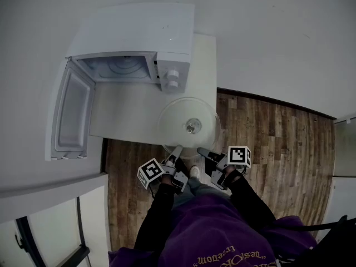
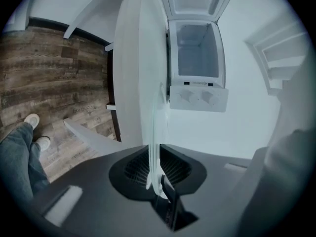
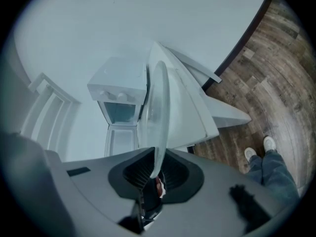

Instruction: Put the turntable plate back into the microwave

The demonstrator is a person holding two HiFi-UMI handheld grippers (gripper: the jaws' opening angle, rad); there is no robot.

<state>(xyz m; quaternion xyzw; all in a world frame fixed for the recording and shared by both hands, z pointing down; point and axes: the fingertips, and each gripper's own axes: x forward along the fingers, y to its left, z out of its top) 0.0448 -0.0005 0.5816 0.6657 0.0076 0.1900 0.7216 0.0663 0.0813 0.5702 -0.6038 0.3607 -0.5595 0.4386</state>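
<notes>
- Head view: one white microwave [image 1: 139, 43] sat at 11 o'clock on a white table [image 1: 122, 113]. Its door [image 1: 72, 113] was swung wide open toward 9 o'clock, and two knobs [image 1: 172, 79] showed on its panel.
- One clear glass turntable plate [image 1: 189, 127] lay near the middle of the frame, outside the microwave. It sat over the table's near corner, with part of it above the wooden floor [image 1: 278, 149].
- Two grippers met the plate's near rim: the left gripper [image 1: 178, 149] at 7 o'clock of the plate and the right gripper [image 1: 202, 151] at 5 o'clock. Each carried one marker cube.
- Left gripper view: the jaws of the left gripper [image 2: 157, 181] stood narrow, clamped on the plate's rim. The turntable plate [image 2: 154, 122] rose edge-on toward 12 o'clock.
- The open microwave [image 2: 197, 58] was at 12 o'clock, and two shoes [image 2: 32, 121] stood on the floor at 9 o'clock.
- Right gripper view: the jaws of the right gripper [image 3: 153, 174] also stood narrow and pinched the rim. The turntable plate [image 3: 159, 112] stood edge-on in the centre.
- The microwave [image 3: 118, 90] was at 10 o'clock of the plate, and two shoes [image 3: 269, 143] showed at 4 o'clock.
</notes>
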